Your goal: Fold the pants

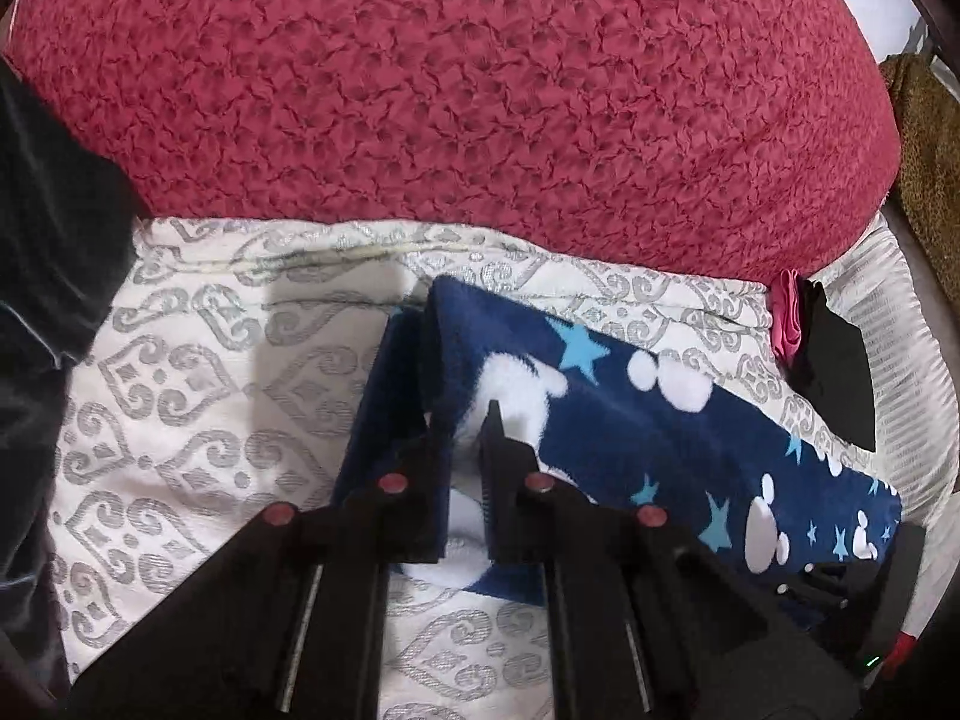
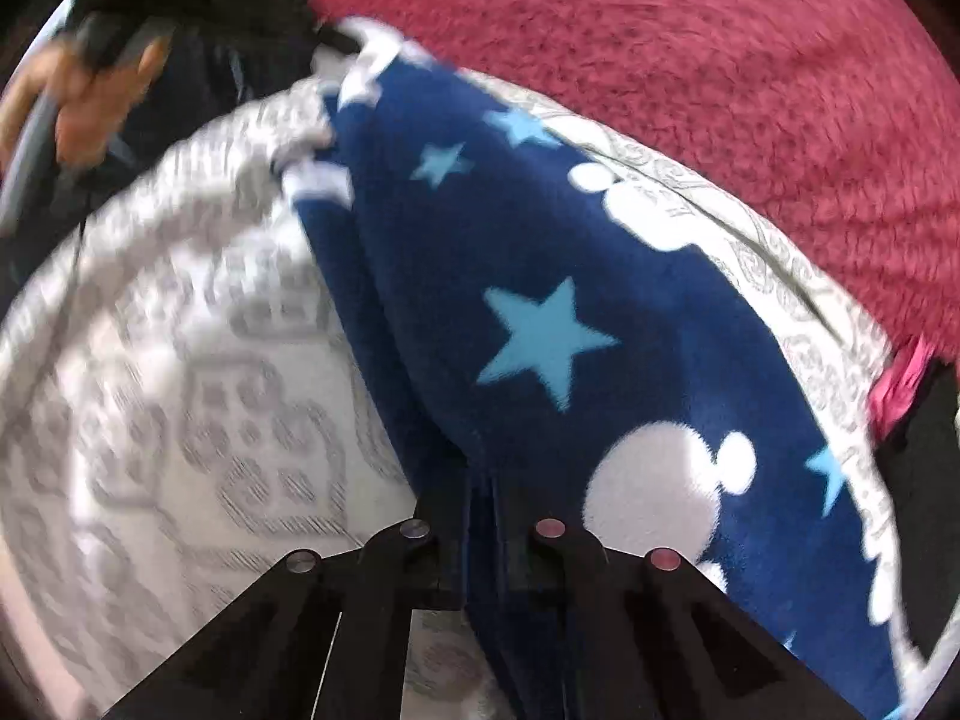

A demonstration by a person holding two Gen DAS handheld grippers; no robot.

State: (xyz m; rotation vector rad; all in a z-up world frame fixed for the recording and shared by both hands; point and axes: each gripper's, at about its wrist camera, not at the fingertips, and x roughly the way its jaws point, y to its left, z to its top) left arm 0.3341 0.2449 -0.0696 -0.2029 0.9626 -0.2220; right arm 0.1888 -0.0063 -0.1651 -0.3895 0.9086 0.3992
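The pants [image 1: 630, 420] are navy fleece with light blue stars and white mouse-head shapes. They lie as a long band on a white bed cover with a grey pattern [image 1: 198, 396]. My left gripper [image 1: 465, 420] is shut on one end of the pants, with the cloth pinched between its fingers. In the right wrist view the pants [image 2: 540, 312] stretch away from me, and my right gripper [image 2: 480, 516] is shut on the near edge of the cloth. The left hand holding its gripper [image 2: 90, 90] shows at the top left of that view, which is blurred.
A large red textured blanket [image 1: 480, 90] covers the bed beyond the pants. A black item [image 1: 834, 372] and a pink one [image 1: 789, 324] lie at the right, next to the red blanket. Dark clothing [image 1: 48, 240] is at the left edge.
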